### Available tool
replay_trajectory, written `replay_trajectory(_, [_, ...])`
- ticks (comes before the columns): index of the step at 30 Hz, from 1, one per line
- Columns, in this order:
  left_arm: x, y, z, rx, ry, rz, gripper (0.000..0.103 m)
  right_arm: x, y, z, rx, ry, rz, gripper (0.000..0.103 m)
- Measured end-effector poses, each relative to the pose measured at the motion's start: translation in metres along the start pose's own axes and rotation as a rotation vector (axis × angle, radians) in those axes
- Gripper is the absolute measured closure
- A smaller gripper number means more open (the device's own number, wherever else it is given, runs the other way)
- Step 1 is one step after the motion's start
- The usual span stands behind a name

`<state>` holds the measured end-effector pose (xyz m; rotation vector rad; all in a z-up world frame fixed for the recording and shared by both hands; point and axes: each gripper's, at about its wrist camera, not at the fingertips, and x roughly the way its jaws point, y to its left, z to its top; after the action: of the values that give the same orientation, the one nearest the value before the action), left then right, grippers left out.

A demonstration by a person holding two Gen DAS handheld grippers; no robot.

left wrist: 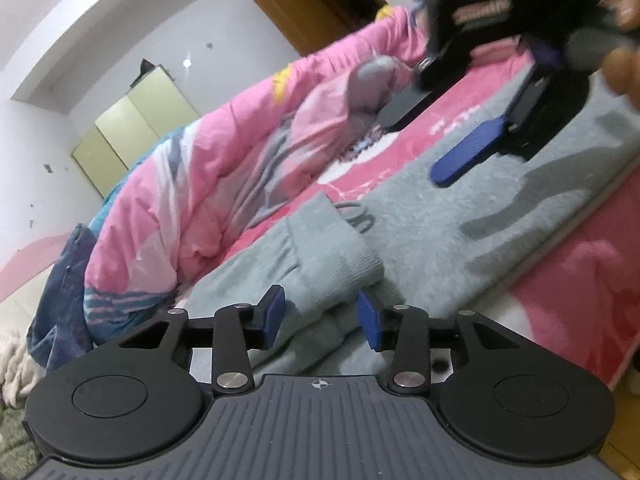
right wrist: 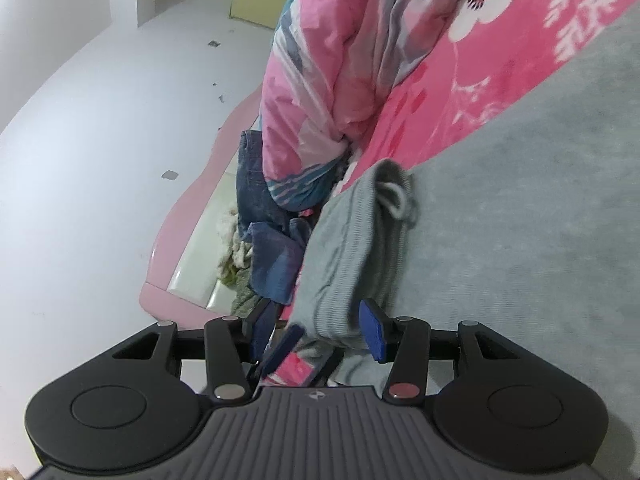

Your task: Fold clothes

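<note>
Lying on the pink bed sheet (left wrist: 568,280), the grey sweatpants (left wrist: 460,232) look soft and floppy. Left gripper (left wrist: 322,320) and right gripper (right wrist: 318,332) both stand spread, pinching nothing. The ribbed cuff (left wrist: 340,248) at twelve o'clock offers firm hold.

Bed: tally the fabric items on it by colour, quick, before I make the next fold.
Grey: 1, the sweatpants spread flat
Pink: 2, the bedsheet and the bunched duvet
Blue denim: 1, the jeans by the headboard
Total: 4
</note>
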<state>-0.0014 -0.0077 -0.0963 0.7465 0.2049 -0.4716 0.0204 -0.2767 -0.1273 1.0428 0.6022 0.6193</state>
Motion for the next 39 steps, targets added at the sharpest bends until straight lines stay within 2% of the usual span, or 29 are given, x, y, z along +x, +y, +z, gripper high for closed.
replay_trajectory(5, [0.012,-0.002,0.008,-0.017,0.015,-0.003,0.065,-0.021,-0.012,0.001,-0.013,-0.037,0.006,0.053])
replay_trajectory(11, [0.008,-0.002,0.006,-0.011,0.032,-0.007,0.072,-0.025,-0.024,0.003,0.053,-0.045,0.039,0.053])
replay_trajectory(12, [0.007,-0.002,0.006,-0.009,0.032,-0.006,0.074,-0.022,-0.024,0.004,0.064,-0.039,0.047,0.051])
replay_trajectory(16, [0.001,-0.002,0.003,-0.010,0.003,-0.002,0.083,-0.003,-0.014,0.005,0.092,-0.006,0.045,0.023])
replay_trajectory(17, [0.000,0.000,0.002,-0.015,-0.003,-0.006,0.091,0.003,-0.012,0.006,0.104,0.004,0.044,0.022])
replay_trajectory(20, [-0.004,0.004,-0.003,-0.029,-0.022,-0.014,0.093,0.022,-0.006,0.009,0.143,0.041,0.032,0.017])
replay_trajectory(22, [-0.007,0.007,-0.009,-0.042,-0.034,-0.018,0.093,0.037,-0.001,0.011,0.148,0.066,0.004,0.007])
replay_trajectory(25, [-0.009,0.012,-0.018,-0.073,-0.052,-0.028,0.094,0.056,0.005,0.016,0.150,0.087,-0.054,0.003])
replay_trajectory(26, [-0.010,0.013,-0.022,-0.087,-0.059,-0.031,0.094,0.063,0.007,0.017,0.146,0.095,-0.071,0.003])
replay_trajectory(28, [-0.009,0.014,-0.030,-0.133,-0.066,-0.046,0.102,0.076,0.007,0.019,0.133,0.112,-0.108,0.002])
replay_trajectory(32, [-0.003,0.017,-0.051,-0.228,-0.046,-0.053,0.103,0.095,0.012,0.019,0.090,0.130,-0.182,0.002])
replay_trajectory(39, [-0.009,0.020,-0.051,-0.250,-0.109,-0.033,0.103,0.120,0.019,0.019,0.065,0.126,-0.268,0.000])
